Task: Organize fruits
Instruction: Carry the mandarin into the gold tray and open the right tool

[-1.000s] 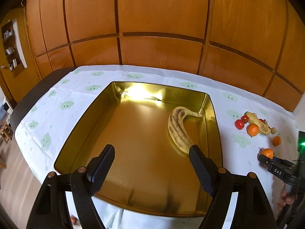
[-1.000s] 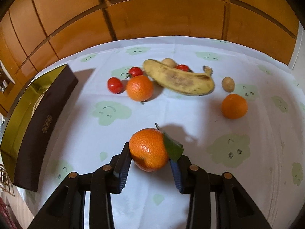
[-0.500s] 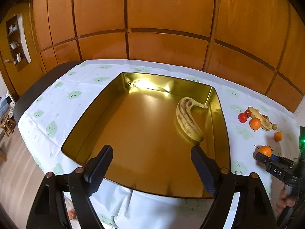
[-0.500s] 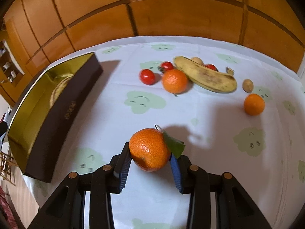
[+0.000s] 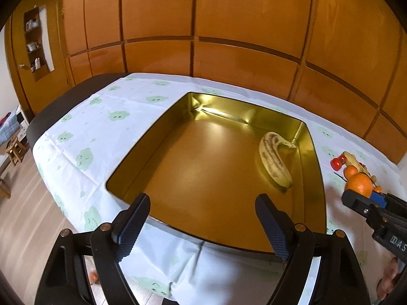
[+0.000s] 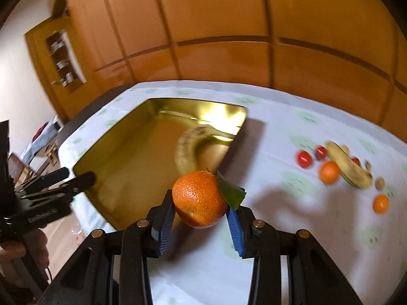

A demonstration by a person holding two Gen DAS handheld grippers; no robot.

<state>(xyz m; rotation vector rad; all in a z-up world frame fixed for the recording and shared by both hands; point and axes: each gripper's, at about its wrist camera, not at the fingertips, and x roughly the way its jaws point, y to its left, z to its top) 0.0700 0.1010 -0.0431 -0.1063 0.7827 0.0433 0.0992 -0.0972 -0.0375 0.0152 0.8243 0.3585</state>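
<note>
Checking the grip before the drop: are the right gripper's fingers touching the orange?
Touching. The right wrist view shows both fingers pressed against the orange.

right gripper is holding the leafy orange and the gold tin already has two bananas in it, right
Not quite: the gold metal tin holds only one spotted yellow banana, as the left wrist view shows. The other banana lies on the tablecloth. The right gripper does hold the leafy orange mandarin.
</note>
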